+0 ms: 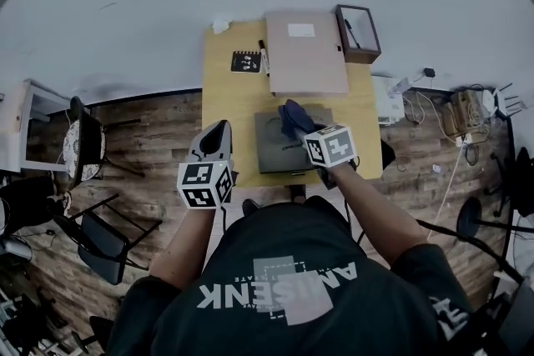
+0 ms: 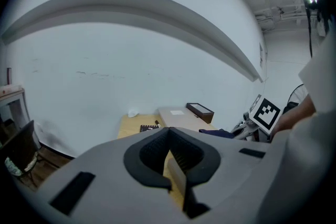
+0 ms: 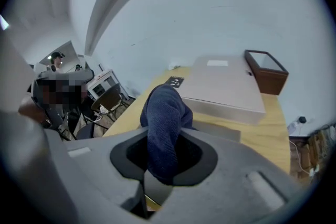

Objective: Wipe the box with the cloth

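The right gripper (image 1: 300,131) clamps the blue cloth (image 1: 291,116) over the grey box (image 1: 271,150). The left gripper (image 1: 219,133) hangs closed and empty.

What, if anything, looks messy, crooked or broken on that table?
Nothing looks spilled or broken. The only stray item is a crumpled white scrap at the far left corner of the table. The blue cloth bunched in the right gripper over the grey box is just being used.
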